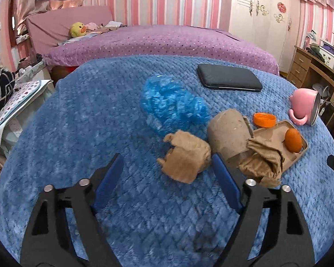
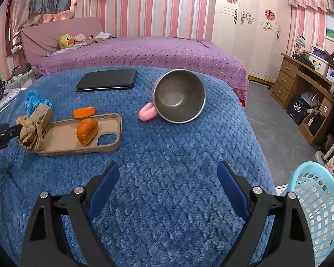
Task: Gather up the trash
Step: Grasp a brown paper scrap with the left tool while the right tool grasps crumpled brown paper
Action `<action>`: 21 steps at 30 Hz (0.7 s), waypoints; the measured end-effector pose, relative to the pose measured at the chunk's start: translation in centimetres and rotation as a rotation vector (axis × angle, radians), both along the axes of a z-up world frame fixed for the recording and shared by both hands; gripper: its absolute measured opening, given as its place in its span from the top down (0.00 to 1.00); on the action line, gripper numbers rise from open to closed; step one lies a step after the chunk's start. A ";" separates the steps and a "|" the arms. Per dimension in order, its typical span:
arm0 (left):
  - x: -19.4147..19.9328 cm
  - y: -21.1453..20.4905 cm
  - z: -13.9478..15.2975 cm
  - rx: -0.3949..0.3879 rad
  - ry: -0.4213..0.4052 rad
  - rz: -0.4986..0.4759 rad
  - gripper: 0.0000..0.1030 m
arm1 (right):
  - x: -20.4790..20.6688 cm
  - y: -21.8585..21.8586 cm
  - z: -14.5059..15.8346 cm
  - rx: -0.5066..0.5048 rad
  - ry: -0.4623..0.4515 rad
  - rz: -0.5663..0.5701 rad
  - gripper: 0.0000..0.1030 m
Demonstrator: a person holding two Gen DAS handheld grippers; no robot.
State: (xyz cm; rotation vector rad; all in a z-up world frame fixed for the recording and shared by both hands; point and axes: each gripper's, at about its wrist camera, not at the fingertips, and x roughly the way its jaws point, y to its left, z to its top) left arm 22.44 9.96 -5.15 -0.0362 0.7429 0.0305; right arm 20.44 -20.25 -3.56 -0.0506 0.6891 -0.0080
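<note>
Quilted blue blanket (image 1: 78, 133) — brown paper (image 1: 184, 158), orange cap (image 1: 263, 119).

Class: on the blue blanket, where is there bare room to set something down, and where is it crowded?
Bare: the near blanket before both open grippers, and the left side beyond the blue plastic. Crowded: around the phone case, cardboard tube, paper wads and pink cup.

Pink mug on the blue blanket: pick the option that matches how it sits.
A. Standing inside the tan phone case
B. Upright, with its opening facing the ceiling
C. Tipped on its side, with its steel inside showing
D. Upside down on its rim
C. The right wrist view shows the pink mug lying on its side on the blue blanket, its round steel interior facing the camera and its handle resting on the fabric, apart from the tan phone case.
</note>
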 end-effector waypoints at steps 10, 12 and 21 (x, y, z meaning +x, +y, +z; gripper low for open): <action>-1.3 -0.6 0.6 -0.004 -0.021 -0.070 0.58 | -0.7 1.6 0.2 -0.011 -0.016 0.045 0.15; -2.5 -0.1 1.0 0.012 -0.026 -0.056 0.58 | -0.9 2.1 0.5 0.006 -0.019 0.060 0.15; -6.3 3.4 1.6 -0.004 -0.042 0.011 0.57 | -1.1 8.1 1.3 0.034 -0.020 0.199 0.15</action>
